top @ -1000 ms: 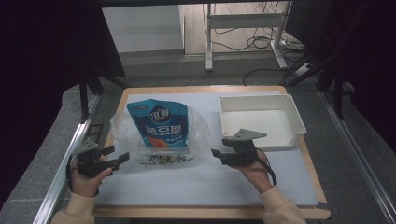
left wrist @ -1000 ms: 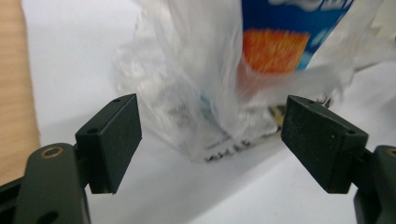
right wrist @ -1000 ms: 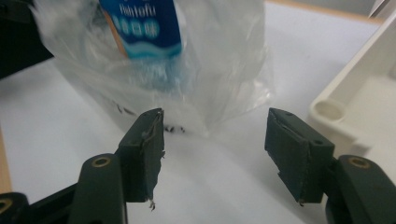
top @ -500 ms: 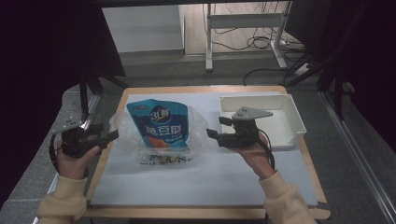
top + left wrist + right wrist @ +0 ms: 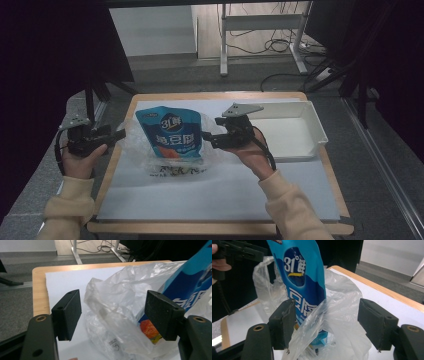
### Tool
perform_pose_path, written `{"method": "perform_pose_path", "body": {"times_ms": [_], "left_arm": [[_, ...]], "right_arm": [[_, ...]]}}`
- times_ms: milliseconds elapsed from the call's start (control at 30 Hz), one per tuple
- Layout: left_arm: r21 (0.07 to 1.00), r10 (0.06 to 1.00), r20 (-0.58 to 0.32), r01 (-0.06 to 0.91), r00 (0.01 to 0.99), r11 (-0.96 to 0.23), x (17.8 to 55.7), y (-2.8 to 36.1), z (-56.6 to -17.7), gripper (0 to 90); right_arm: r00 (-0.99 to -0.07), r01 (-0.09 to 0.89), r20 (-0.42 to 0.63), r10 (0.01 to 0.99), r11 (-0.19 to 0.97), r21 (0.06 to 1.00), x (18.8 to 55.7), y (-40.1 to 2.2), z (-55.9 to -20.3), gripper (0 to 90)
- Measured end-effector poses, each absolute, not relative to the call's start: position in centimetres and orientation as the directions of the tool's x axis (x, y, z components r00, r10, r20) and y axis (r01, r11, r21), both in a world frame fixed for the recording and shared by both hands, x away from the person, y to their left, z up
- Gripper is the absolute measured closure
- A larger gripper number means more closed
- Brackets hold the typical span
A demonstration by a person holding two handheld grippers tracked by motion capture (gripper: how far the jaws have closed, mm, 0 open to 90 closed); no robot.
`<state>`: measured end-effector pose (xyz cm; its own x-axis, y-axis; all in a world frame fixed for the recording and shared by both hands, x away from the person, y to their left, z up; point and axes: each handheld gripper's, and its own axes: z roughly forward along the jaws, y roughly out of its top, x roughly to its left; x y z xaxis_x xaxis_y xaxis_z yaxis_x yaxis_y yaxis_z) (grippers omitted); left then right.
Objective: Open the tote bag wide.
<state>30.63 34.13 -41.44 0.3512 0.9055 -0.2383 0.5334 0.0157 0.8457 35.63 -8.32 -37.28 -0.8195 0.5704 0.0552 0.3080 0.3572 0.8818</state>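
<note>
A blue pouch (image 5: 172,134) with white lettering stands inside a crumpled clear plastic bag (image 5: 134,146) on the left half of the table. My left gripper (image 5: 120,134) is held level at the bag's left edge. Its jaws have just been closing, and the bag's film (image 5: 120,302) lies between the pads, untouched. My right gripper (image 5: 207,139) points at the pouch from the right. Its jaws have been opening, and a fold of the bag (image 5: 344,315) runs between them in front of the pouch (image 5: 304,285), with no pad pressing on it.
A white rectangular tray (image 5: 316,131) sits at the table's back right, just behind my right hand. A white sheet (image 5: 215,192) covers the wooden tabletop (image 5: 225,95). Dark frames stand at both sides, with a desk leg and cables on the floor beyond.
Both hands have risen from the table's front part. The left went outward past the table's left edge; the right moved left to the pouch. Pouch and bag stay put.
</note>
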Motion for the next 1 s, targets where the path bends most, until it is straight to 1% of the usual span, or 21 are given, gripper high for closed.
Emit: {"method": "perform_pose_path", "body": {"times_ms": [167, 300, 500, 633, 667, 800, 900, 1000], "left_arm": [[0.83, 0.904, -0.25, 0.558, 0.347, 0.016, 31.0, 34.4, -41.9, 29.6], [0.809, 0.896, -0.266, 0.587, 0.355, 0.008, 31.8, 34.2, -42.9, 36.3], [0.794, 0.878, -0.274, 0.607, 0.391, -0.023, 32.7, 33.3, -43.6, 51.6], [0.793, 0.878, -0.267, 0.608, 0.398, -0.034, 32.9, 33.1, -43.9, 69.3], [0.795, 0.879, -0.263, 0.606, 0.397, -0.035, 32.9, 33.1, -43.9, 72.4], [0.801, 0.885, -0.249, 0.598, 0.394, -0.041, 32.8, 33.1, -43.9, 80.5], [0.807, 0.886, -0.245, 0.589, 0.394, -0.039, 32.8, 33.2, -43.9, 83.6], [0.816, 0.891, -0.229, 0.577, 0.392, -0.044, 32.6, 33.1, -44.0, 85.1]], "right_arm": [[-0.813, 0.326, 0.053, 0.579, 0.377, 0.867, 36.0, -8.1, -37.9, 31.4], [-0.808, 0.337, 0.049, 0.588, 0.393, 0.856, 36.2, -8.1, -38.5, 34.7], [-0.8, 0.354, 0.037, 0.599, 0.421, 0.835, 36.4, -8.2, -39.4, 49.4], [-0.796, 0.359, 0.029, 0.605, 0.433, 0.827, 36.6, -8.5, -39.7, 65.8], [-0.793, 0.359, 0.025, 0.609, 0.435, 0.826, 36.6, -8.6, -39.7, 69.4], [-0.786, 0.351, 0.015, 0.618, 0.427, 0.833, 36.6, -8.9, -39.7, 77.9], [-0.778, 0.344, 0.008, 0.629, 0.415, 0.842, 36.7, -9.2, -39.8, 82.6], [-0.772, 0.343, 0.007, 0.635, 0.407, 0.847, 36.7, -9.5, -40.0, 84.9]]}}
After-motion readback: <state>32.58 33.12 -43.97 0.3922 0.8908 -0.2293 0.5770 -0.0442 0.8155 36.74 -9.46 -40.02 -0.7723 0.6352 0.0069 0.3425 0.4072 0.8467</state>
